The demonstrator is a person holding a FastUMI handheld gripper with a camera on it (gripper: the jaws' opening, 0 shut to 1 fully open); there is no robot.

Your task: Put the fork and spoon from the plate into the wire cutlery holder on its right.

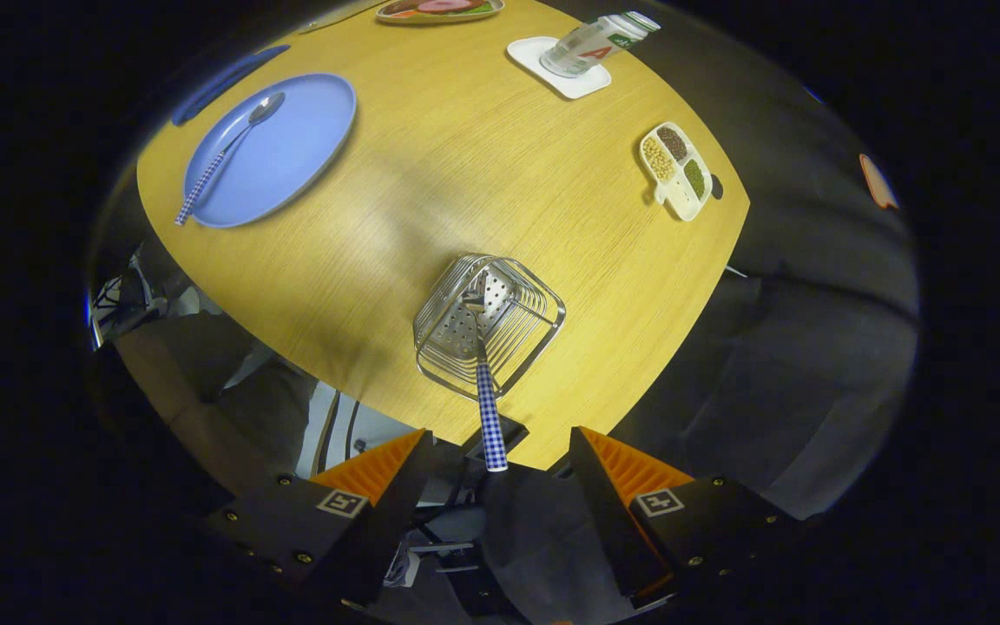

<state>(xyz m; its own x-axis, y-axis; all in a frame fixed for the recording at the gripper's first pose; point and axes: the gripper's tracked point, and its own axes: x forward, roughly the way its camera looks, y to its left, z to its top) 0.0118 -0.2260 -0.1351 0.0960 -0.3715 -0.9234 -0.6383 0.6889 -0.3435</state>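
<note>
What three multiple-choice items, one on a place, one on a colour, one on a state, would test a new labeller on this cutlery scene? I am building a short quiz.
1. Where is the spoon?
A. On the blue plate
B. In the wire cutlery holder
C. Between the fingers

2. What colour is the plate that holds the spoon?
A. White
B. Blue
C. Green

3. How do the gripper's fingers stand?
A. Shut on the fork
B. Shut on the holder's rim
C. Open, holding nothing

Key:
1 A: the spoon lies across the blue plate, far beyond the fingers.
2 B: the plate is plainly blue on the wooden table.
3 C: the gripper is spread wide; the fork stands in the wire cutlery holder, its checked handle pointing toward the gap, neither finger touching it.
</note>
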